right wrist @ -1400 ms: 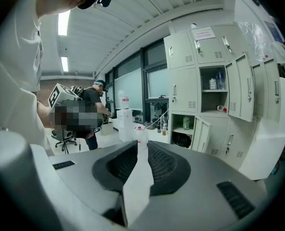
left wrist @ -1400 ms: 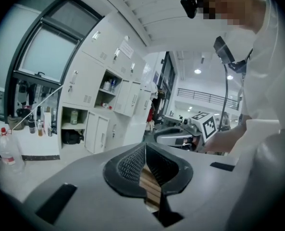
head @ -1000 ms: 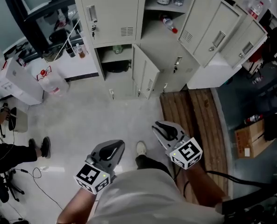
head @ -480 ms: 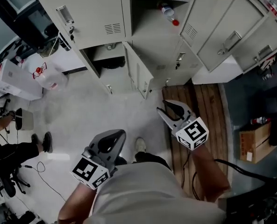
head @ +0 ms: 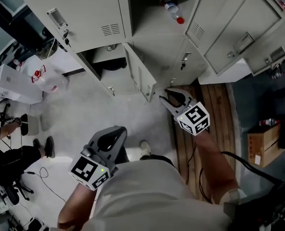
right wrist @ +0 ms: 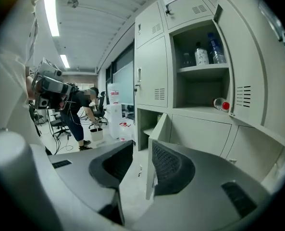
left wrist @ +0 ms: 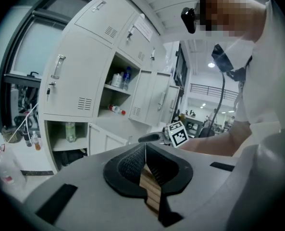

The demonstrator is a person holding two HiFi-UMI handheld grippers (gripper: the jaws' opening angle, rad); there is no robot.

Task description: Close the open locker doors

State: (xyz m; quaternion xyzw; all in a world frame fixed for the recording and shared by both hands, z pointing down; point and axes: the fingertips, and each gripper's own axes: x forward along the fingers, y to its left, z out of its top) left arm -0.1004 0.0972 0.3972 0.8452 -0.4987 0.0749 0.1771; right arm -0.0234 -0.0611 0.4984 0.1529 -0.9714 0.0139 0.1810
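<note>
A bank of grey lockers (head: pixel 156 37) has two doors standing open. The lower small door (head: pixel 140 76) swings out over the floor beside its dark compartment (head: pixel 108 64). The tall upper door (head: pixel 238 28) hangs open at the right, next to a shelf with a red-capped bottle (head: pixel 172 11). My right gripper (head: pixel 167 99) is open and empty, just right of the lower door's free edge (right wrist: pixel 156 134), which shows ahead of the jaws. My left gripper (head: pixel 114 134) hangs back near my body, shut with nothing in it (left wrist: pixel 145 146).
A water jug (head: pixel 46 78) and a white box (head: pixel 12 83) stand at the left of the lockers. A seated person (head: pixel 7 153) and cables are at the far left. A wooden pallet (head: pixel 214 124) and a cardboard box (head: pixel 260 143) lie at the right.
My right gripper has moved forward to the lower door and its jaws have gone from shut to open. The lockers have come nearer. The left gripper stayed low.
</note>
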